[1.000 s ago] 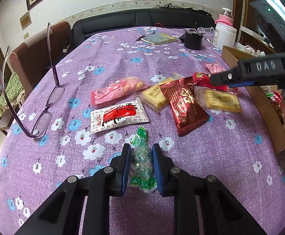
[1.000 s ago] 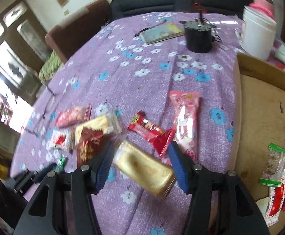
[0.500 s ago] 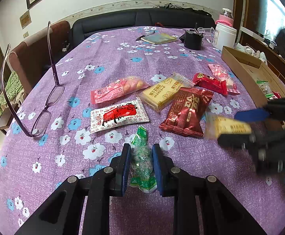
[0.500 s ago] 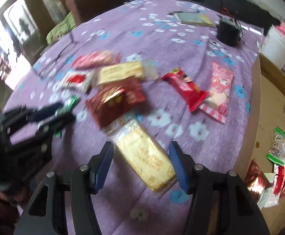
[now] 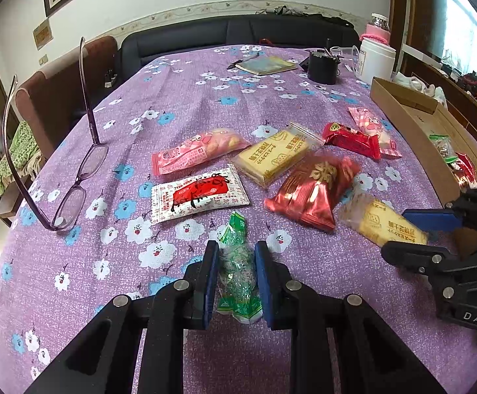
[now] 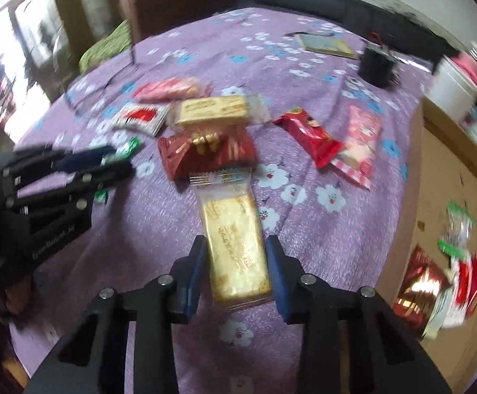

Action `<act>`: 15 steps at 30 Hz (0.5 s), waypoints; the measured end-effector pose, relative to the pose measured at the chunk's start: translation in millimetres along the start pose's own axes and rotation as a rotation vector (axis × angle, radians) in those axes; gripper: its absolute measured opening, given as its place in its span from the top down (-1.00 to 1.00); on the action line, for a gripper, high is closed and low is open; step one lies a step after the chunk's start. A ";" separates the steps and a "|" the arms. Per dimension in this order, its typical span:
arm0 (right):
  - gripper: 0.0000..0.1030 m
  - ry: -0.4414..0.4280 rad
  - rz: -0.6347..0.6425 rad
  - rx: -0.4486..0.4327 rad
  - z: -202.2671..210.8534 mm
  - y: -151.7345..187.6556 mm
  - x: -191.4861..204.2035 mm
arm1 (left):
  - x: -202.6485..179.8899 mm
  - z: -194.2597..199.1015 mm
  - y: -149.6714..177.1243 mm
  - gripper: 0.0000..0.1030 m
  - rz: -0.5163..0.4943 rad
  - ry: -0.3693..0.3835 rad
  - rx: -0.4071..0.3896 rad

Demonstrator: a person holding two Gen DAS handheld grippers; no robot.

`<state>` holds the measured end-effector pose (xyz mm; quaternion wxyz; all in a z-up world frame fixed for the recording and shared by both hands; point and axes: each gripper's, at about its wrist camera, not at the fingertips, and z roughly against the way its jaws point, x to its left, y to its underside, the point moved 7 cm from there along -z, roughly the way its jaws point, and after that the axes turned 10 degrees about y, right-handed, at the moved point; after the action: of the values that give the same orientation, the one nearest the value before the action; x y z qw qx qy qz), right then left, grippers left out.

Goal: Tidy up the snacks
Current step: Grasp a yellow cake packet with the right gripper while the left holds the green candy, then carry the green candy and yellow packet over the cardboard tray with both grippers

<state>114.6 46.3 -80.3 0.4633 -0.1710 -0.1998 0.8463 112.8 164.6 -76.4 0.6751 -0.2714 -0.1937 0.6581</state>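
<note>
The right gripper [image 6: 235, 269] is closing its jaws on the yellow biscuit packet [image 6: 235, 246], which is lying at lower centre of the right wrist view with its long axis running straight up the frame, parallel to the 2 fingers. The left gripper [image 5: 235, 279] is clamping the green candy packet [image 5: 238, 272] at lower centre of the left wrist view. The cardboard tray [image 6: 448, 177] is sitting at the right edge, nearer the right gripper.
</note>
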 end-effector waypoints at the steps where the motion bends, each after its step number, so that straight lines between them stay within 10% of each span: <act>1: 0.35 -0.031 -0.056 -0.007 2.1 -0.4 -2.0 | 0.4 0.7 -0.2 0.55 0.005 0.005 -0.001; 15: 0.35 -0.166 -0.299 -0.228 45.9 -15.1 -40.9 | 6.5 21.6 -8.7 0.56 0.048 0.048 -0.093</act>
<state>124.6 10.6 -29.0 0.5432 -0.1204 -0.3548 0.7514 106.7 173.6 -54.9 0.6503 -0.3227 -0.2012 0.6576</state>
